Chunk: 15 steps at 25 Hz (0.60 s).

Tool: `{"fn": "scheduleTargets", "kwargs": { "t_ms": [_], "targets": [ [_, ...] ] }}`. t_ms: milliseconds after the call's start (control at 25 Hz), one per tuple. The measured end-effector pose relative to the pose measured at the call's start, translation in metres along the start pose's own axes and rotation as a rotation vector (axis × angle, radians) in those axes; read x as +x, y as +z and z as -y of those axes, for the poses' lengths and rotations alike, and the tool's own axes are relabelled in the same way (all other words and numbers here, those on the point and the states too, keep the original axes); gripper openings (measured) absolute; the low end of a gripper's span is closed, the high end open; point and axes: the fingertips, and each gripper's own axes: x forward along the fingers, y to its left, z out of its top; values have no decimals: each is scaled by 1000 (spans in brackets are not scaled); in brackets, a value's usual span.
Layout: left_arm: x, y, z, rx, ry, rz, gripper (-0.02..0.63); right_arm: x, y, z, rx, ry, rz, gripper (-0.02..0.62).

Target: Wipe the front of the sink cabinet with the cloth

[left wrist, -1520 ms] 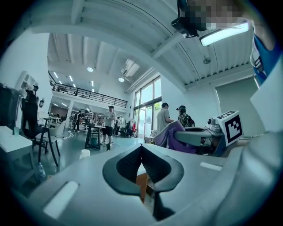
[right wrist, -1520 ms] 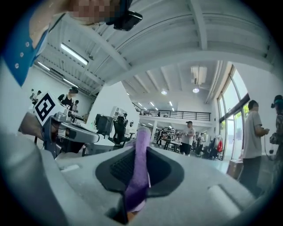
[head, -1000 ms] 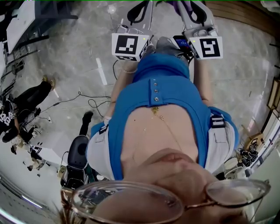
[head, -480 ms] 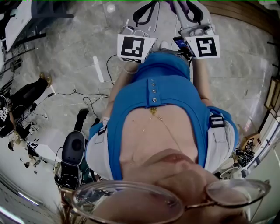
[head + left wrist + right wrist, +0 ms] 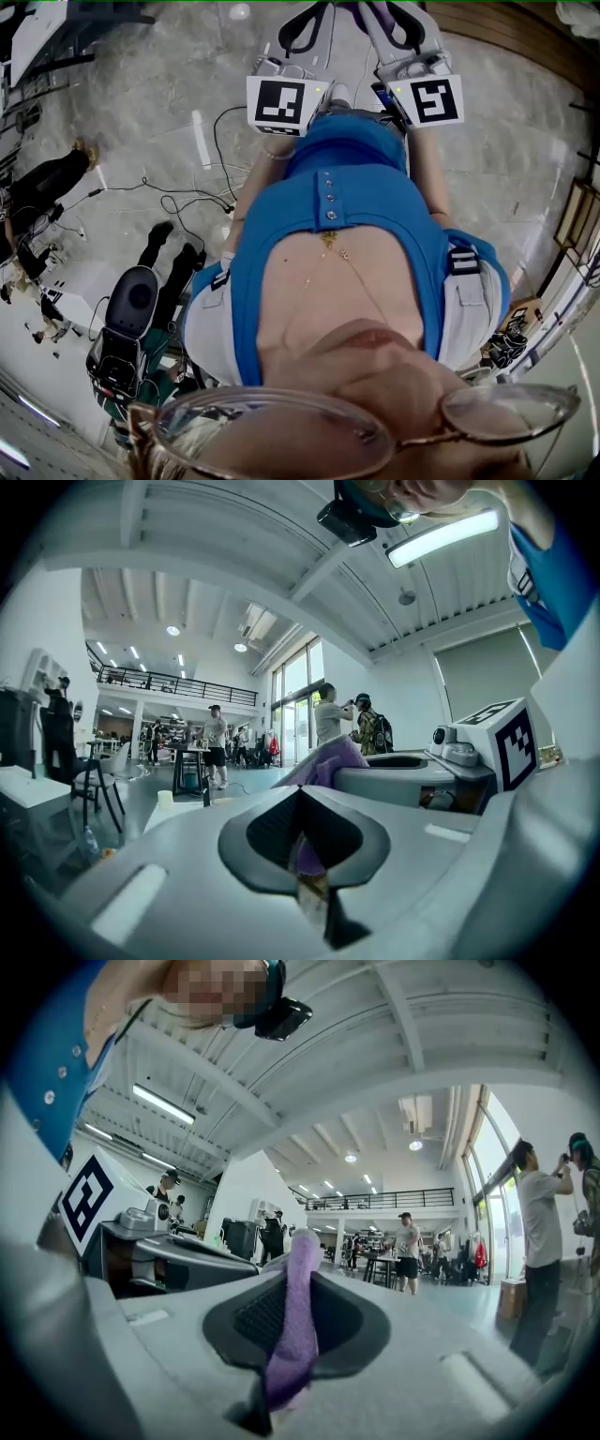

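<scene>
We hold the cloth (image 5: 292,1330) in both grippers.
Our right gripper (image 5: 298,1274) squeezes tight on it; our left gripper (image 5: 301,803) pinches a purple bit between its closed jaws.

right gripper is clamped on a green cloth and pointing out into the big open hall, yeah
Not quite: the cloth is purple, not green. The right gripper view shows it. The rest holds: the right gripper is clamped on it and points out into the big open hall.
</scene>
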Motion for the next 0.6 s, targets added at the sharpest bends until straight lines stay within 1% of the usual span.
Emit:
{"fn": "scheduleTargets", "kwargs": {
  "t_ms": [120,240,400,600],
  "targets": [
    [-3,0,1,-2,14,-4,2,-4,-1,-4,-8,8,-13,52],
    [-5,-3,4,-25,5,-13,2,-5,-1,-4,-19,2,-19,53],
    [-8,-2,7,15,15,-13,2,-10,3,-4,-31,-2,-4,52],
    [-11,-2,6,33,21,-15,2,-11,4,-7,-34,-8,-2,52]
  ]
}}
